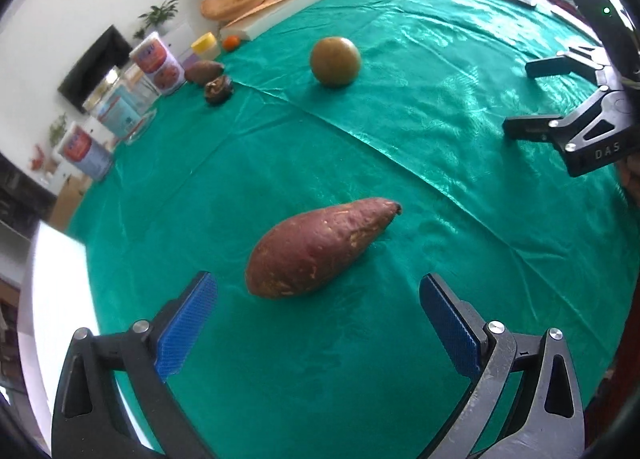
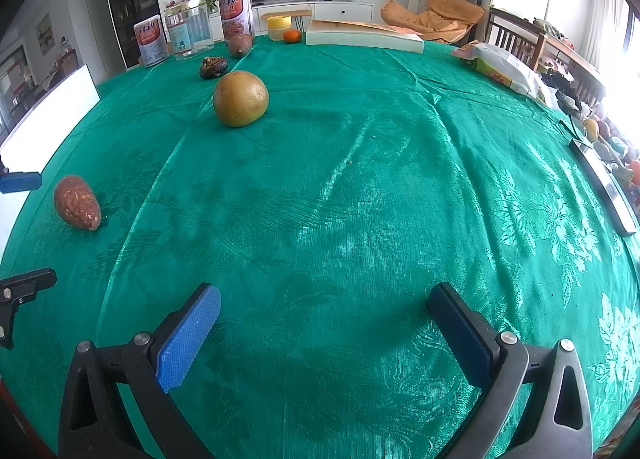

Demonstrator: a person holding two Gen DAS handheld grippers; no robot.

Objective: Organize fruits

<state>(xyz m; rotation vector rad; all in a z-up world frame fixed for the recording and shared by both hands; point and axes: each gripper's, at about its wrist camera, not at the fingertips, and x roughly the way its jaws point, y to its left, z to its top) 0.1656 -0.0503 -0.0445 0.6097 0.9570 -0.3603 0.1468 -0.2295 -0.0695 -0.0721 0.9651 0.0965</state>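
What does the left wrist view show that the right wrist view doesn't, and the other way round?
Only the left wrist view shows the open left hand-held gripper lined up on the near sweet potato, plus the right hand-held gripper from the side, open and empty.

Only the right wrist view shows the remote-like bar at the table's right edge and the bare green cloth ahead of its fingers.

Both show the round brownish fruit, the far sweet potato, the small orange and the tins.
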